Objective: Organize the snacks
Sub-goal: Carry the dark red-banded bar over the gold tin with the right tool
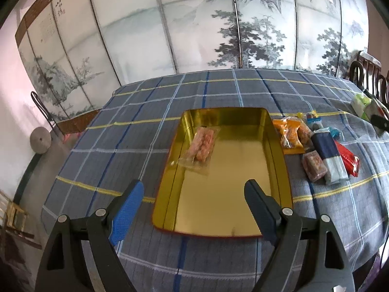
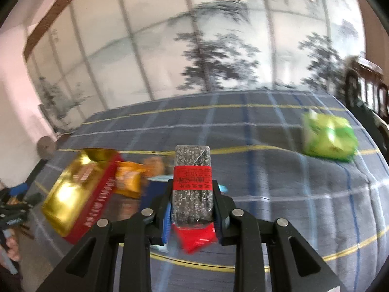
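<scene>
An open gold tin [image 1: 231, 165] lies on the plaid cloth with one clear packet of pinkish snacks [image 1: 203, 146] in its far left part. My left gripper [image 1: 194, 185] hangs open over the tin's near end, nothing between its blue pads. To the tin's right lie orange packets [image 1: 290, 131], a navy-and-white packet [image 1: 328, 155], a red packet [image 1: 347, 158] and a small pink packet [image 1: 313, 166]. My right gripper [image 2: 192, 187] is shut on a dark speckled bar [image 2: 192, 180] with a red label, held upright above the cloth. The tin [image 2: 73, 187] shows blurred at the left.
A green packet [image 2: 328, 136] lies far right on the table, near a dark wooden chair [image 1: 374, 82]. A painted folding screen [image 1: 194, 24] stands behind the table. A hand [image 2: 12, 250] holding the other gripper shows at the left edge of the right wrist view.
</scene>
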`<control>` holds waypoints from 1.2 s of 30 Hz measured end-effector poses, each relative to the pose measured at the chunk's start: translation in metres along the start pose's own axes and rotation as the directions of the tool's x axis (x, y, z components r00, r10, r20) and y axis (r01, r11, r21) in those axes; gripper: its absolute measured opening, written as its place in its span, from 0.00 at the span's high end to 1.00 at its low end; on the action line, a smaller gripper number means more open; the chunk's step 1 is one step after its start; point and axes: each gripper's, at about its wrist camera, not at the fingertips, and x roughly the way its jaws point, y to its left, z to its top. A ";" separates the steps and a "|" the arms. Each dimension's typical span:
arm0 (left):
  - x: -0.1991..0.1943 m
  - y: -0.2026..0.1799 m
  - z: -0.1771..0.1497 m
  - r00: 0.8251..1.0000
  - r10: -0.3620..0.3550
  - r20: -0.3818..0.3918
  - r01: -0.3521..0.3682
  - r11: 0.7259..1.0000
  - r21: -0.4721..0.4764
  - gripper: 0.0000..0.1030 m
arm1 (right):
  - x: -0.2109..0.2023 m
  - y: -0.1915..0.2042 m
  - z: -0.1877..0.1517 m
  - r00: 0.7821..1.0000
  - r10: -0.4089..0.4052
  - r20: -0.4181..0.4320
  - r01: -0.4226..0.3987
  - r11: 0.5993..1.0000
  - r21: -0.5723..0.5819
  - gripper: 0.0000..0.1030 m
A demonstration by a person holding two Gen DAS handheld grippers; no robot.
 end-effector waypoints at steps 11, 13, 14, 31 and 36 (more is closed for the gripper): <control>-0.005 0.027 -0.019 1.000 0.007 -0.022 -0.008 0.999 -0.049 0.20 | 0.038 0.119 0.014 0.962 0.252 -0.104 -0.262 0.960 -0.098 0.74; -0.004 0.031 -0.021 1.000 0.006 -0.027 -0.008 0.998 -0.057 0.20 | 0.051 0.143 0.016 0.952 0.277 -0.129 -0.292 0.948 -0.124 0.74; -0.004 0.033 -0.022 1.000 0.005 -0.029 -0.007 0.998 -0.059 0.20 | 0.057 0.152 0.016 0.949 0.282 -0.139 -0.300 0.944 -0.134 0.74; 0.011 0.035 -0.022 0.999 -0.001 -0.053 0.000 1.000 -0.022 0.20 | 0.163 0.202 0.027 0.932 0.202 -0.301 -0.259 0.952 -0.163 0.74; 0.018 0.037 -0.024 0.997 -0.015 -0.074 0.013 1.000 -0.027 0.18 | 0.180 0.205 0.027 0.930 0.179 -0.323 -0.243 0.955 -0.171 0.74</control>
